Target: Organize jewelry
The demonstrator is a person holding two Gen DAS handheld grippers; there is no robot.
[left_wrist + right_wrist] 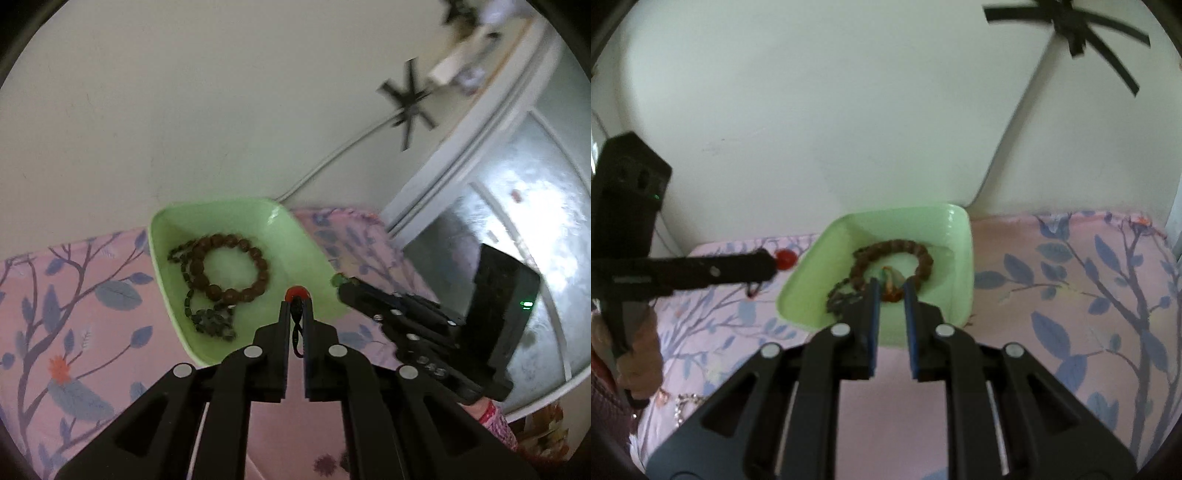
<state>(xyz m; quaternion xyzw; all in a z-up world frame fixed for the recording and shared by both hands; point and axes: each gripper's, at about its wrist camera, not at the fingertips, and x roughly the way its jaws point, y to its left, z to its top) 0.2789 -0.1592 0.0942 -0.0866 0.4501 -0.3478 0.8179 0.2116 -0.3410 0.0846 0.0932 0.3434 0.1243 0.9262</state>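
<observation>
A light green tray point(258, 221) point(960, 240) sits on a pink floral cloth. In it lie a brown bead bracelet point(229, 269) point(894, 247) and a dark green bead string point(214, 321). My left gripper point(297, 304) is shut on a red bead with a dark cord point(296, 293), held over the tray's near edge; it shows in the right wrist view point(768, 264) with the red bead point(785, 259). My right gripper point(891, 291) is slightly open around an amber and green bead piece point(889, 286) over the tray; in the left wrist view point(341, 284) a green bead point(337, 280) shows at its tip.
The pink floral cloth point(92, 314) point(1071, 295) covers the surface against a white wall. A frosted glass door point(517, 229) stands at the right. A small silvery chain point(683, 402) lies on the cloth at lower left.
</observation>
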